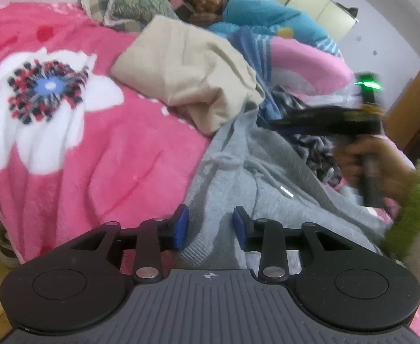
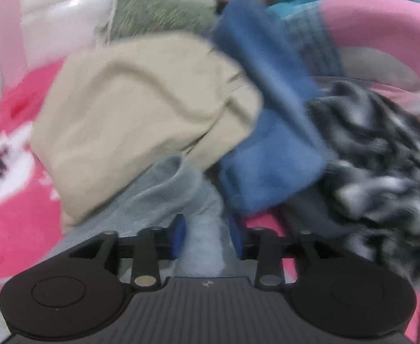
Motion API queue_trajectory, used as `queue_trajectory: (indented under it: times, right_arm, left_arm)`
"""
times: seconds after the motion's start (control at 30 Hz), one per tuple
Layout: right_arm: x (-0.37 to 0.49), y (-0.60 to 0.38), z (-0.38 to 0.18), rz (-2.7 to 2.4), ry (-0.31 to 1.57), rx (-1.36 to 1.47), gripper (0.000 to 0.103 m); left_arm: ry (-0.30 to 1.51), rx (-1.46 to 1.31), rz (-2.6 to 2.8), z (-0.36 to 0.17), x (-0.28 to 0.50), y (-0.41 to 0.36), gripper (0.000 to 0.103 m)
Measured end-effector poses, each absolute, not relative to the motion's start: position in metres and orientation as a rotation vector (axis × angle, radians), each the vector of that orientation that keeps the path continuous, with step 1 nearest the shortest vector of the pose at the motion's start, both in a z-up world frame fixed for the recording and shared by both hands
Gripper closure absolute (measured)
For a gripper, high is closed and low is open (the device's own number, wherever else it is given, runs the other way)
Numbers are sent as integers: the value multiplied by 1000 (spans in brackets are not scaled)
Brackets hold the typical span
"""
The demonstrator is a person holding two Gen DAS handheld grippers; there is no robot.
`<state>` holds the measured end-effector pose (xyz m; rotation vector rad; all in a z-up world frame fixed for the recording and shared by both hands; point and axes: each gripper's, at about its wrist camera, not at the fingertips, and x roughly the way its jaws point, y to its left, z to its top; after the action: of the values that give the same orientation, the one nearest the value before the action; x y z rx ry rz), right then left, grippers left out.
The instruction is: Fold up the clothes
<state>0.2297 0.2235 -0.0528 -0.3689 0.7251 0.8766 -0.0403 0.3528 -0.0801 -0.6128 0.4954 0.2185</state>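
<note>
Grey drawstring hoodie (image 1: 267,177) spread rumpled on pink bed; beige garment (image 1: 187,71) bunched beside; blue piece (image 2: 270,132), black-white knit (image 2: 382,143) heaped.

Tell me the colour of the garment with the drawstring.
Light grey sweater; clearest in the left wrist view.

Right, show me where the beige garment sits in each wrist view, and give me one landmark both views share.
Left wrist view: the beige garment lies upper centre, on the pink flowered blanket, beyond the grey garment.
Right wrist view: the beige garment fills the centre left, blurred, overlapping the grey garment.
Shared landmark: the blue garment lies right beside the beige one in both.
</note>
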Motion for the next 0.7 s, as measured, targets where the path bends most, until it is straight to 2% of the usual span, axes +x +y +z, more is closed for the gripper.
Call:
queue_trajectory:
  times: [0.07, 0.27, 0.5, 0.7]
  right_arm:
    - [227, 171, -15, 863, 695, -266, 57]
    - [196, -31, 56, 732, 604, 83, 49]
    - [146, -224, 21, 434, 688, 385, 48]
    - [124, -297, -31, 323, 760, 523, 48]
  left_arm:
    - [436, -619, 270, -73, -50, 350, 53]
    - [312, -565, 247, -44, -55, 324, 50]
    - [342, -400, -5, -24, -5, 245, 48]
    - [400, -224, -194, -22, 36, 162, 47]
